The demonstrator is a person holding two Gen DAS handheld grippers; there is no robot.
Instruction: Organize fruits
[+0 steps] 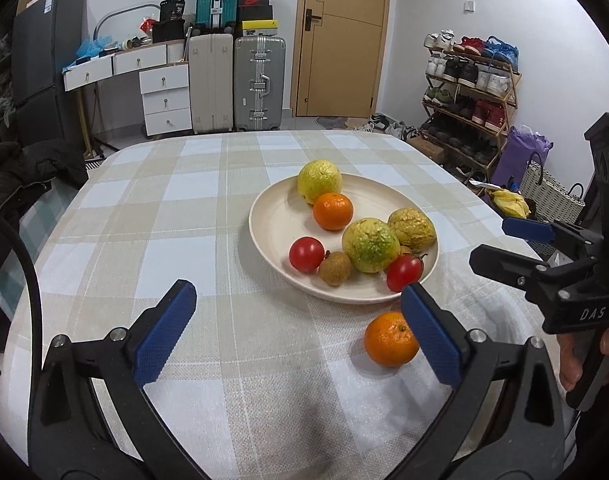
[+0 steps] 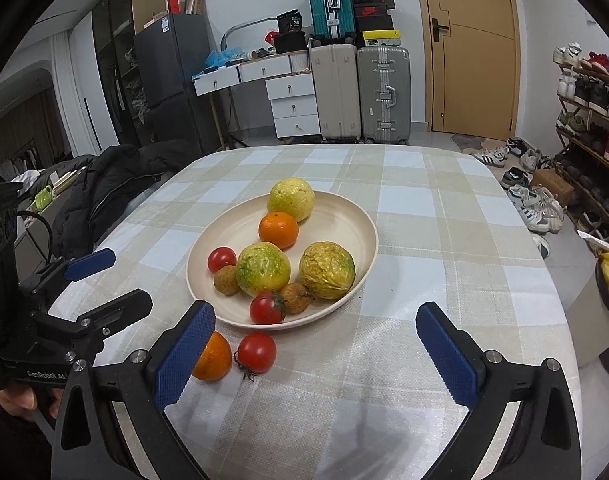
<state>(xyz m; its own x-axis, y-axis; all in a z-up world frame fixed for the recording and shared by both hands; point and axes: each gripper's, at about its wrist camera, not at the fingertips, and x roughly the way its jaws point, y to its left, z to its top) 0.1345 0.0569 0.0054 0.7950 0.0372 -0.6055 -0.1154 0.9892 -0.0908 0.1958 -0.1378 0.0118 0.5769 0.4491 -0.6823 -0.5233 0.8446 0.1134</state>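
- Table [image 1: 104, 240]: rounded corners, covered w/ woven checked cloth in beige, white and pale blue; coarse weave shows at near edge.
- Plate [image 1: 272, 216]: cream, shallow, round, matte; sits about mid-table, a bit toward the right edge in left-wrist view.
- On plate: 3 yellow-green fruits w/ rough pitted skin – one at far rim [image 1: 319, 181], one mid [image 1: 370, 245], a more wrinkled, yellower one [image 1: 412, 229] beside it. A glossy tangerine [image 1: 332, 211] touches the far fruit. 2 smooth red tomatoes, one [image 1: 306, 254] toward the left rim, one w/ stem [image 1: 404, 272] at the near rim. 2 small brown, dull-skinned round fruits, one [image 1: 335, 268] beside the left tomato, other [image 2: 296, 297] near the stem tomato.
- Off plate, on cloth just by its near rim: second tangerine [image 1: 388, 340], dimpled peel, and a third tomato [image 2: 256, 352] w/ curled green stem, close beside it, small gap between.
- Left gripper [image 1: 300, 332]: black frame, blue ribbed pads spread wide, nothing between them; its right pad overlaps the loose tangerine's edge in view, contact unclear.
- Right gripper [image 2: 316, 350]: same build, jaws spread wide and empty; its left pad hides part of the loose tangerine, loose tomato just inside that pad.
- A hand [image 1: 584, 360] shows on the right gripper's handle.
- Around: dark jacket [image 2: 116, 192] off the left edge, suitcases [image 1: 236, 84], white drawers, wooden door, shoe rack [image 1: 472, 92] beyond the far edge.
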